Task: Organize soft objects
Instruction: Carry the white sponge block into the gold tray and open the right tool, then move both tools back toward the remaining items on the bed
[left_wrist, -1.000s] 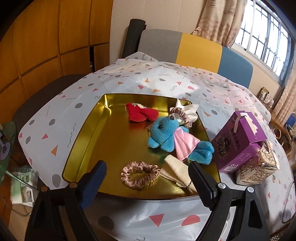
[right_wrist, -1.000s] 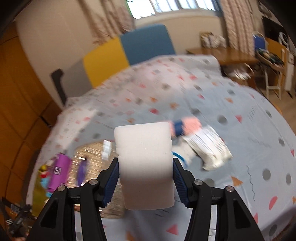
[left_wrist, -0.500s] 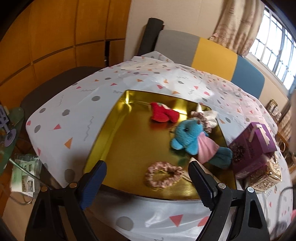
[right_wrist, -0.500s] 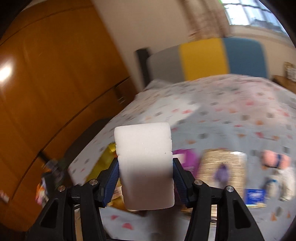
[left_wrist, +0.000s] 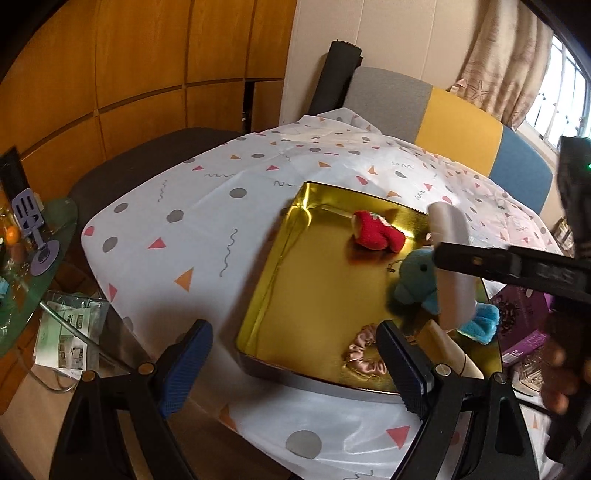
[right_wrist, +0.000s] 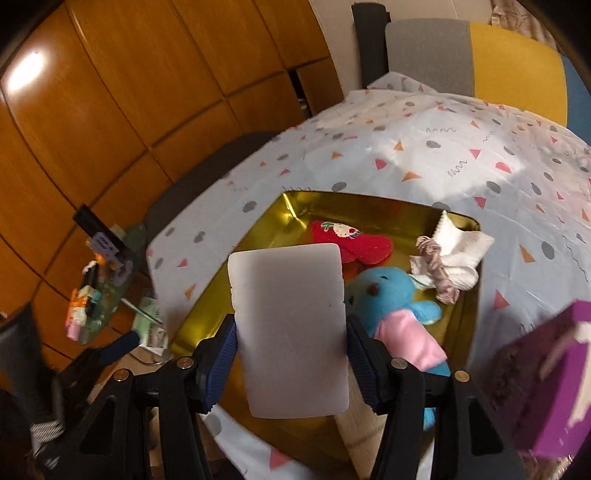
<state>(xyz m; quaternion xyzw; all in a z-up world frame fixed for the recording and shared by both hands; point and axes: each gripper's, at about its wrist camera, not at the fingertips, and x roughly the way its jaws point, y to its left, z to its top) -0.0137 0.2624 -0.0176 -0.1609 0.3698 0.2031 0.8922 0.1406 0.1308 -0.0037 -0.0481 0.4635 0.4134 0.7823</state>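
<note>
jaws of the right gripper (right_wrist: 291, 354) press on the two sides of a white sponge block (right_wrist: 290, 328), which stands upright between them and blocks most of what lies straight ahead; jaws of the left gripper (left_wrist: 295, 363) are spread wide with nothing between them, hanging over the near edge of the table. just past the left jaws lies the gold tray (left_wrist: 314, 295) on the patterned tablecloth (left_wrist: 207, 221), and near its front rim, close to the right-hand finger, sits a pink scrunchie (left_wrist: 364, 356) with a beige cloth piece (left_wrist: 443, 341) beside it. farther in, the blue plush toy (right_wrist: 391, 295) lies to the right of the held sponge, its pink dress toward the gripper; in the left wrist view the sponge and the right gripper's black arm cross in front of it and hide much of its body. beyond it a red plush (right_wrist: 351, 242) rests toward the tray's far side, and to the right of that a white sock (right_wrist: 460, 254) and a pale scrunchie (right_wrist: 434, 267) sit bunched at the tray's far right corner. outside the tray to the right, a purple box (right_wrist: 550, 380) is blurred and cut by the frame edge. at the far side of the table stands a grey, yellow and blue chair (left_wrist: 454, 118). off to the left, a cluttered glass side table (left_wrist: 33, 258) is too small to read.
</note>
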